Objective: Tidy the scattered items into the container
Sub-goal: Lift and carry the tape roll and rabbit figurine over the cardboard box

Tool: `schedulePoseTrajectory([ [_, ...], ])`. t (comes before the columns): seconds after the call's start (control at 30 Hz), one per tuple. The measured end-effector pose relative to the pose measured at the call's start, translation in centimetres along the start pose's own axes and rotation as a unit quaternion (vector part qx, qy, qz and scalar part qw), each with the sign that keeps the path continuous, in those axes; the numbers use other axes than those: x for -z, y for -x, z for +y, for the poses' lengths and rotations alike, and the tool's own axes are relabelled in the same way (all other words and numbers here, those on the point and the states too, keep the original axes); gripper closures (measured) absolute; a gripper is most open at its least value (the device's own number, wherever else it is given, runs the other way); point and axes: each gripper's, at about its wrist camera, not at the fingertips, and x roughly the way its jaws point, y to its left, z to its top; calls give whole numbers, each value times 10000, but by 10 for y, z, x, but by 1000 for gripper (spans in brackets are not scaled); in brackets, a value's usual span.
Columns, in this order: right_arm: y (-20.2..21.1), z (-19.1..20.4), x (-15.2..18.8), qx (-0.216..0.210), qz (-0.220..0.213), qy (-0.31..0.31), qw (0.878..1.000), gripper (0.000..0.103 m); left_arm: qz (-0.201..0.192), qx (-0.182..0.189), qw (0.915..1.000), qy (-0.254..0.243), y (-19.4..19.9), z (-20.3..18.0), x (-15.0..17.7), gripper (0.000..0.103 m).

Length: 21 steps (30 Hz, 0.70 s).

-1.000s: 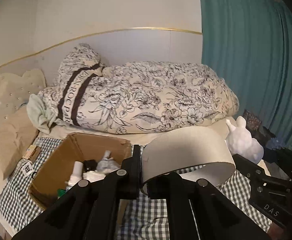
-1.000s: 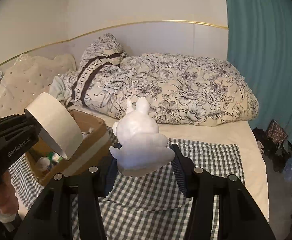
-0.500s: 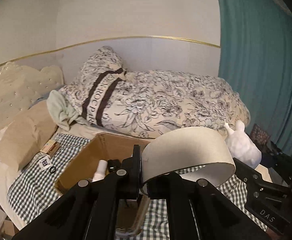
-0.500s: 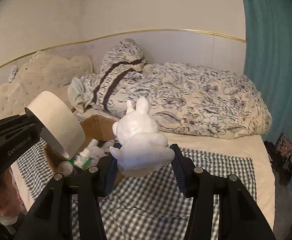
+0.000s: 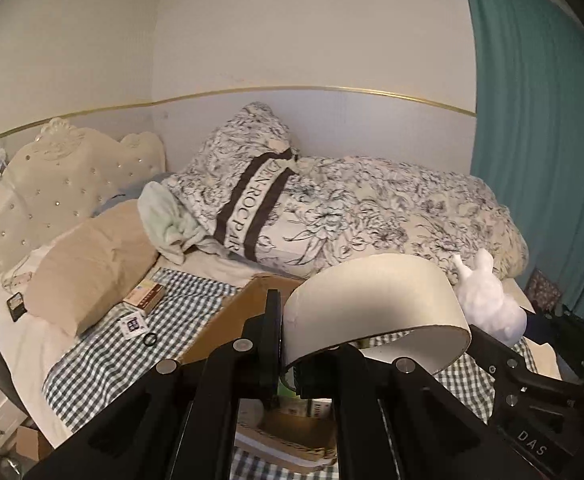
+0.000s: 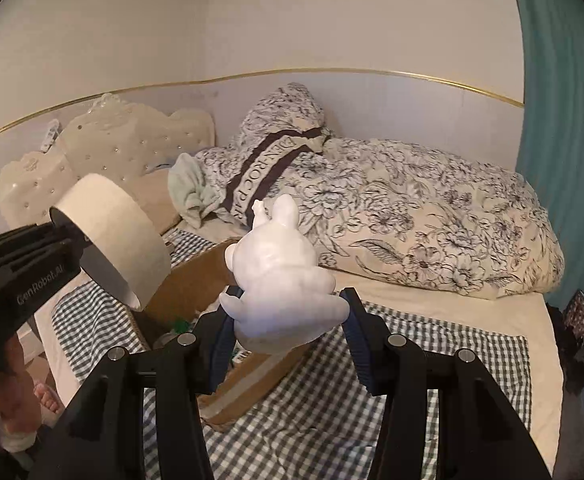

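Your left gripper point(image 5: 282, 344) pinches the tape roll point(image 5: 376, 308) by its wall, jaws nearly together; your right gripper point(image 6: 284, 330) clamps the white rabbit figure point(image 6: 280, 276) at half spread. Both loads hang over the cardboard box point(image 6: 196, 280), below and ahead of the jaws, likely for dropping.

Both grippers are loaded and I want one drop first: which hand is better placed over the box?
Left, probably: its tape roll hangs above the cardboard box; the right's white rabbit figure sits nearer the box's rim.
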Motion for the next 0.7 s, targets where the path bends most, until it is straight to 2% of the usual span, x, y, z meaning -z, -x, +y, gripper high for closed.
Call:
schedulePoseTrajectory([
  [0.4,-32,27,-4,-199,115,128,9997,54,251,-201,9994,148,-28,32,13,98],
  [0.7,-58,32,-4,-221,273,159,9993,54,443,-198,9986,206,-57,33,13,98],
])
